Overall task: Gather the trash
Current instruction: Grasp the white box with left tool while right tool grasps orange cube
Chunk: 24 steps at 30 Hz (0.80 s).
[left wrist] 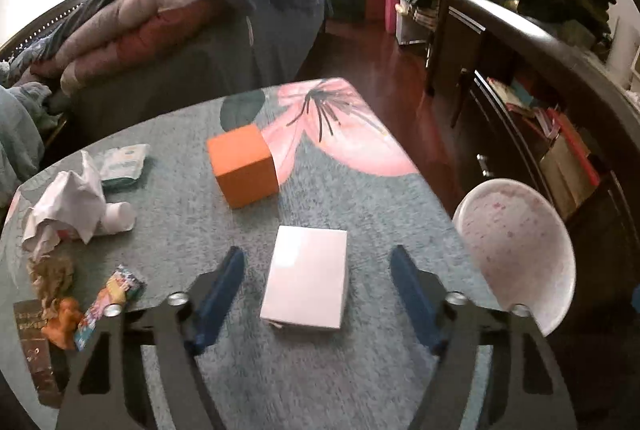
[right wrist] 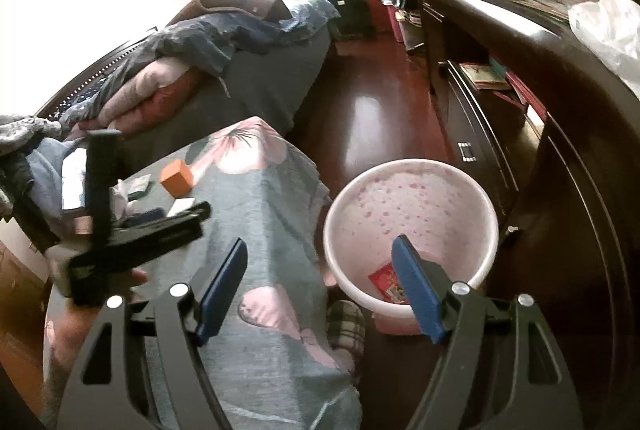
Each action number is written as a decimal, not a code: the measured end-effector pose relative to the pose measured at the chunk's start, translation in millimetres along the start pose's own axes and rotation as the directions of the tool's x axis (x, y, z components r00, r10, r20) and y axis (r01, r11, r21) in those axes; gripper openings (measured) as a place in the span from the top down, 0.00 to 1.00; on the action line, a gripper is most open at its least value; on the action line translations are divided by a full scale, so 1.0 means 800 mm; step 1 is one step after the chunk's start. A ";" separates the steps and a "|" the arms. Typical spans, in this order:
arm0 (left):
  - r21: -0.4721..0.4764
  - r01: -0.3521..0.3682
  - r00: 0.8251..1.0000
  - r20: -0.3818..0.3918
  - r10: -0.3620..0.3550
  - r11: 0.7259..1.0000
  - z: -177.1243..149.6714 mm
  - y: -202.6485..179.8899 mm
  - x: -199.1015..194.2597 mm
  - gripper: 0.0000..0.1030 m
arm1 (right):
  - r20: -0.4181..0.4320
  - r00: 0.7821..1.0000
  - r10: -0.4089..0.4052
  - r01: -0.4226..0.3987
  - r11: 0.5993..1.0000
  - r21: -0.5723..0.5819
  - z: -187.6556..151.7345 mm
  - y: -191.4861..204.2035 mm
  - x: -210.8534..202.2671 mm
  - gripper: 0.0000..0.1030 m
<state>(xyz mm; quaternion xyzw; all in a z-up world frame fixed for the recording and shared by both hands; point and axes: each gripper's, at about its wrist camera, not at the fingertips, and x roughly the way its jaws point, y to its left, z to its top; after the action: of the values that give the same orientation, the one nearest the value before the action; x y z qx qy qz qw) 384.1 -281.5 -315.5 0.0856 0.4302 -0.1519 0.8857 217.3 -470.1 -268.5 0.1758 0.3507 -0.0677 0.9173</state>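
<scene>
Two grippers, left gripper (left wrist: 316, 294) and right gripper (right wrist: 320, 286), gape wide, empty. White box (left wrist: 306, 278) lies on the table (left wrist: 360, 370) between left fingers; likely light, stiff; pinch long sides. Pink bin (right wrist: 412, 206) waits beside.

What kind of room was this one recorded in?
Probably a lived-in bedroom: a bed heaped with quilts, a dark wooden cabinet stuffed with books, and a cloth-covered table beside a pink bucket.

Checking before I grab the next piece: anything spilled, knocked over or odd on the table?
Nothing spilled. Trash is piled at the table's left edge: crumpled paper, a colorful wrapper and orange scraps. The white box and orange box sit flat. The bin stands upright.
</scene>
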 end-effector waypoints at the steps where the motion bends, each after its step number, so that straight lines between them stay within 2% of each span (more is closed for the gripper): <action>1: -0.003 -0.003 1.000 -0.006 0.003 1.000 0.000 0.001 0.005 0.42 | 0.000 1.000 0.005 -0.005 1.000 -0.002 0.001 0.003 -0.001 0.26; 2: -0.006 -0.006 1.000 0.006 0.006 1.000 -0.001 0.002 0.004 0.47 | 0.000 1.000 0.010 -0.010 1.000 -0.002 0.003 0.005 -0.001 0.26; 3: -0.004 -0.010 1.000 0.011 0.010 1.000 -0.002 0.001 0.004 0.58 | -0.003 1.000 0.014 -0.014 1.000 -0.003 0.005 0.008 0.000 0.26; 4: 0.000 -0.010 1.000 0.014 0.010 1.000 -0.002 0.002 0.003 0.61 | -0.005 1.000 0.018 -0.018 1.000 -0.003 0.005 0.011 0.001 0.26; 7: -0.042 0.017 1.000 0.020 -0.016 0.999 -0.006 0.016 -0.003 0.61 | -0.016 0.999 0.034 -0.034 0.999 -0.013 0.011 0.026 0.010 0.26; 12: -0.128 -0.008 0.998 0.068 0.017 0.992 -0.020 0.061 -0.042 0.61 | -0.046 0.996 0.071 -0.074 0.995 -0.070 0.022 0.070 0.035 0.26; 18: -0.182 -0.057 0.991 0.109 0.078 0.982 -0.040 0.114 -0.088 0.61 | -0.107 0.986 0.127 -0.146 0.972 -0.183 0.042 0.153 0.084 0.26; 24: -0.266 -0.069 0.988 0.117 0.103 0.961 -0.054 0.170 -0.115 0.61 | -0.160 0.982 0.099 -0.138 0.959 -0.248 0.059 0.211 0.146 0.26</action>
<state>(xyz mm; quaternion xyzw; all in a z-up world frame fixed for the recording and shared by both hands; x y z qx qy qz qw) 345.2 -123.7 -266.7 -0.0233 0.3838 -0.0604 0.9212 375.4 -330.7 -267.6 0.0800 0.4115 0.0468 0.9067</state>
